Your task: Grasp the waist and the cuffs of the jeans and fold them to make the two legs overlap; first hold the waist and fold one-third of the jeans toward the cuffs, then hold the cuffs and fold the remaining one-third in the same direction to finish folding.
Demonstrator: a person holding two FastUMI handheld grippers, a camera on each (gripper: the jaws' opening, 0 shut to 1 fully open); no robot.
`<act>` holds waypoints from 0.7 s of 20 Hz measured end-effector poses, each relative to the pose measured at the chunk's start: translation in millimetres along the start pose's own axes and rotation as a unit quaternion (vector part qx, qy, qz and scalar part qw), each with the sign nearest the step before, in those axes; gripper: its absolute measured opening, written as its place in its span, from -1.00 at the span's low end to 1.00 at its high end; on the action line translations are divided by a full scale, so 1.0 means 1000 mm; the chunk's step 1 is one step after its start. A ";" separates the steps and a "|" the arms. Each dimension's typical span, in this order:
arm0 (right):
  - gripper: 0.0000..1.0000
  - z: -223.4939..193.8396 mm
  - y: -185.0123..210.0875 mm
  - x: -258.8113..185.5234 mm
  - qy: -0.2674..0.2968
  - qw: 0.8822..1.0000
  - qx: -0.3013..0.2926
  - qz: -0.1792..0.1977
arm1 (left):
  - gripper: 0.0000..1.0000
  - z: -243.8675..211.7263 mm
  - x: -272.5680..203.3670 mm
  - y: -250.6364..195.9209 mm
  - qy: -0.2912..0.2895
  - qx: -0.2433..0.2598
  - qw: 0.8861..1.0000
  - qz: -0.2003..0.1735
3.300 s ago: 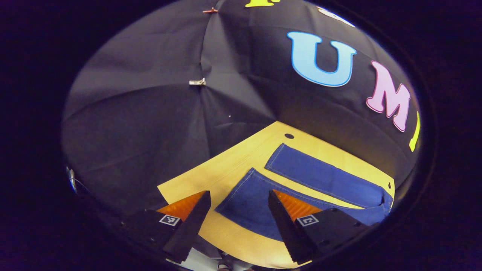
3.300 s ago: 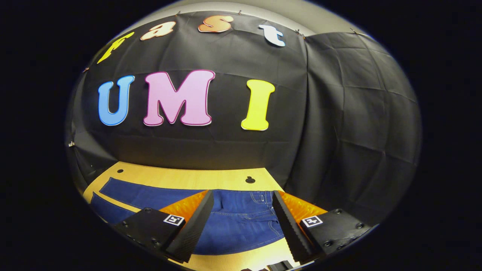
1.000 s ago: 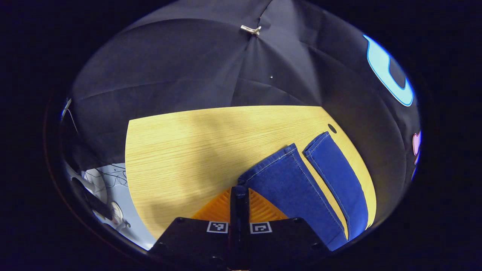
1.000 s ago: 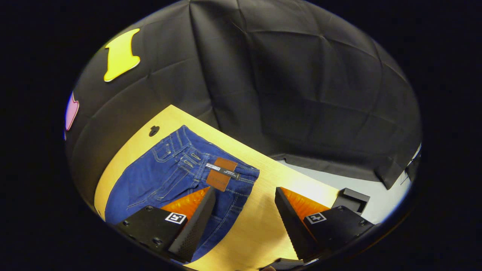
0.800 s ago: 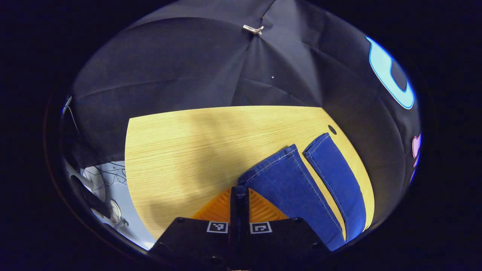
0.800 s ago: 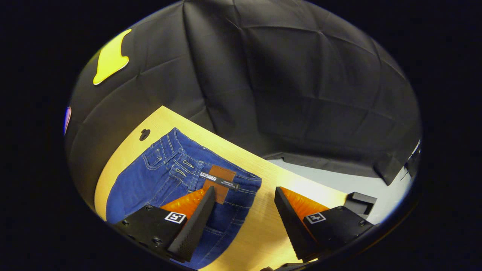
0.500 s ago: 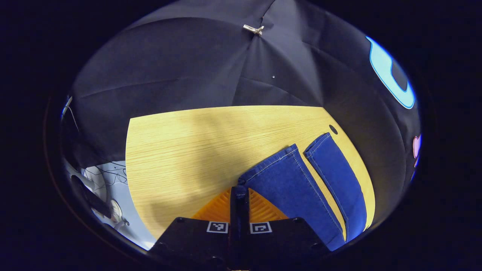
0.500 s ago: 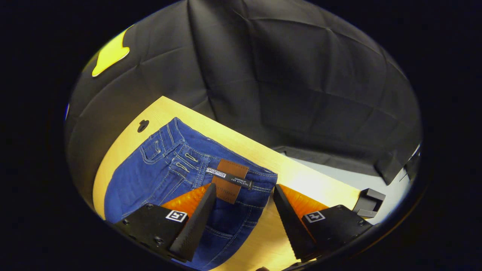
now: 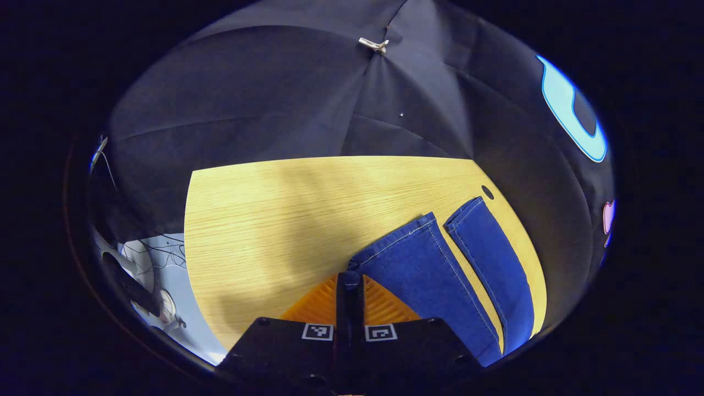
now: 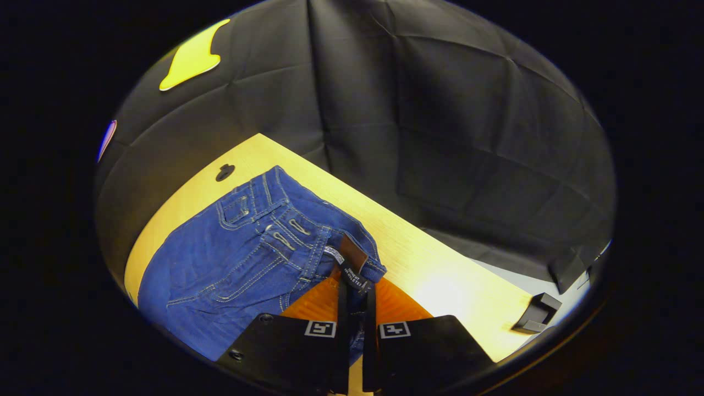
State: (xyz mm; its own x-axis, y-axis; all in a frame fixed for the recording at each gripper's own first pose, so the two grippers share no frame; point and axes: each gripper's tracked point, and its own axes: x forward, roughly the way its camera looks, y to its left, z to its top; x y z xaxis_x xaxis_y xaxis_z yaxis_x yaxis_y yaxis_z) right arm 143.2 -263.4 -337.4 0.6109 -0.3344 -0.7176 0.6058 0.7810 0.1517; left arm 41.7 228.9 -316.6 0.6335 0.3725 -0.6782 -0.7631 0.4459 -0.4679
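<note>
My left hand-held gripper [image 9: 350, 278] is closed on the near corner of one cuff [image 9: 396, 242] of the jeans [image 9: 440, 275], its fingers pressed together with a sliver of denim caught at their tips. My right hand-held gripper [image 10: 355, 286] is pinched on the waist [image 10: 335, 242], right at the leather patch [image 10: 352, 254], where the band bunches up into the fingers.

The jeans lie flat on the wooden surface [image 9: 286, 220], legs spread in a narrow V with a strip of bare wood between them. The far leg's cuff reaches close to the small hole [image 9: 487, 192] near the surface's back edge; the waist end sits toward the opposite back corner, beside another hole [image 10: 224, 172].

I judge this denim to be fairly heavy and limp rather than stiff. It will sag between my two holds and drag on the wood, so both ends need to rise together. The stitched hems and the waistband are the thickest, firmest parts, which makes them the places to hold; thin single-layer fabric could slip out. My left hold looks shallow, only on the cuff's corner, and the cloth's weight might tug it free. The right hold seems deeper and safer. Friction on the wood should keep the lower leg in place as the near one goes over it.
</note>
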 end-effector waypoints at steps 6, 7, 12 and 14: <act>-0.84 0.024 0.011 -0.024 0.026 0.996 0.082 0.032 | -0.87 0.003 -0.017 -0.006 0.014 -0.086 0.996 -0.007; -0.84 0.030 0.013 -0.029 0.030 0.994 0.096 0.036 | -0.87 0.011 -0.025 -0.011 0.011 -0.108 0.994 -0.015; -0.84 0.066 0.074 -0.045 0.056 0.984 0.157 0.063 | -0.87 0.043 -0.041 -0.057 0.034 -0.189 0.981 -0.035; -0.85 0.087 0.114 -0.051 0.060 0.977 0.185 0.089 | -0.87 0.055 -0.045 -0.091 0.045 -0.204 0.976 -0.053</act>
State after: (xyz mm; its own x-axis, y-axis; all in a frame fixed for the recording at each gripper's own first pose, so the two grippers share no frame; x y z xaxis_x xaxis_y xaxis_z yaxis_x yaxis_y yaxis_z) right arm 225.5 -203.6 -224.4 0.6731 -0.1290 -0.7282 0.6514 0.5696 0.5012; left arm 89.6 216.9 -212.5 0.7116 0.2606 -0.6525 -0.6932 0.1090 -0.7124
